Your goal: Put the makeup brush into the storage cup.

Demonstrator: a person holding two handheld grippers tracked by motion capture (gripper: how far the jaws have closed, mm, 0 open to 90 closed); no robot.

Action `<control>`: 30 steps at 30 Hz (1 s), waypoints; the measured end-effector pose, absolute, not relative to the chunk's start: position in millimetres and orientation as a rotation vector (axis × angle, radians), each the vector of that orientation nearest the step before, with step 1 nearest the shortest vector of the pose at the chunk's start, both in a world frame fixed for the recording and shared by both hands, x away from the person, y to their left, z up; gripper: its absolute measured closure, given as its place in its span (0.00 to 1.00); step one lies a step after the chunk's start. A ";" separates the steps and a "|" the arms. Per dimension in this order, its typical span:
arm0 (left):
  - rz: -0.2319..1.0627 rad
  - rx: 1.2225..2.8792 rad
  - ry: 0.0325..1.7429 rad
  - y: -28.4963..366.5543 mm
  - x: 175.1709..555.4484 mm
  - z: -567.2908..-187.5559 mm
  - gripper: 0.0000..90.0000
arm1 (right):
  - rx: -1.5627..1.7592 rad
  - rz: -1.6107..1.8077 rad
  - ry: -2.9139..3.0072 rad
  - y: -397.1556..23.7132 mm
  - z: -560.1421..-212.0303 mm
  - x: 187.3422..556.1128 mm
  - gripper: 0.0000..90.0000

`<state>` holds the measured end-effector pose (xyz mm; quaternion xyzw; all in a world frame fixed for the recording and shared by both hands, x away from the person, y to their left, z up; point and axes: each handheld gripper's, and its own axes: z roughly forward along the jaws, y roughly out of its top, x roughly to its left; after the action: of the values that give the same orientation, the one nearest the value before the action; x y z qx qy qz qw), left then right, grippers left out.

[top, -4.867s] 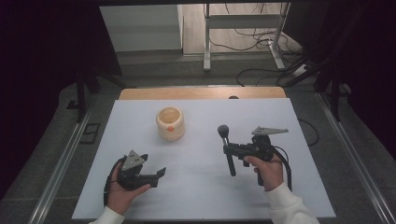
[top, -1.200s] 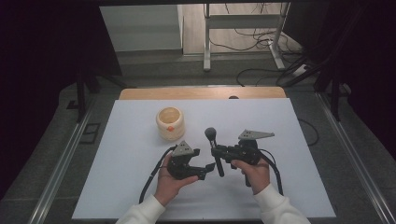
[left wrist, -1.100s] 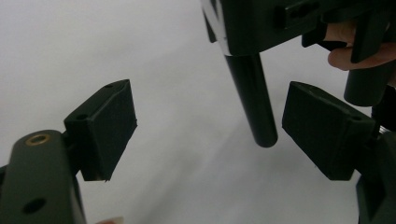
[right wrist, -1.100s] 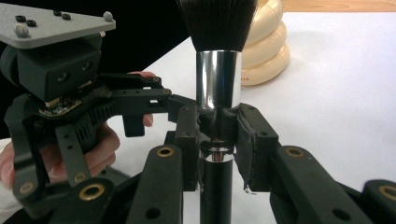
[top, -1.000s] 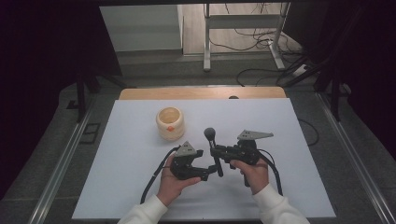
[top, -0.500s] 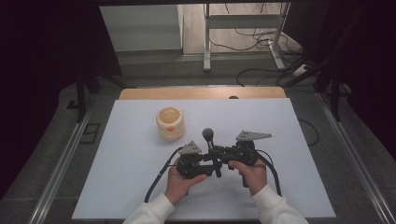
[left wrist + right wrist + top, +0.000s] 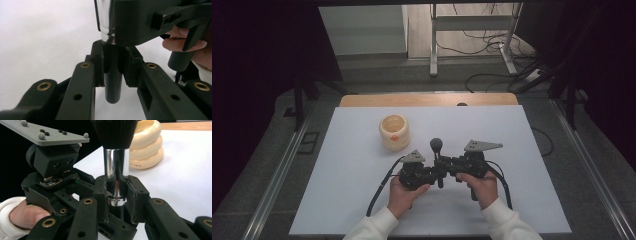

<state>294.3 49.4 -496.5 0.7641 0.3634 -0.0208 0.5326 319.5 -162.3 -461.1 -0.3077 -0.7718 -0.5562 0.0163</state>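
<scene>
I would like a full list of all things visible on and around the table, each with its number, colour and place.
brush: one, black bristles and handle, silver collar, upright over the table's near middle, clamped by both grippers
cup: one, cream, ribbed, on the table left of centre
table: one, white top with a wooden far edge
cables: several, dark, on the floor behind
left gripper: one, black, shut on the handle
right gripper: one, black, shut on the collar
hands: two, white sleeves, at the near edge
</scene>
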 end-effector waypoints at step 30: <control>0.021 1.728 0.899 88.1 302.0 -481.3 0.82 | -1.045 -1.778 -2.590 -188.0 -448.1 315.6 0.04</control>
<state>302.0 88.1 -481.3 0.7336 0.3818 0.0090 0.5621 315.6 -188.0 -448.1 -0.3145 -0.7794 -0.5352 -0.0844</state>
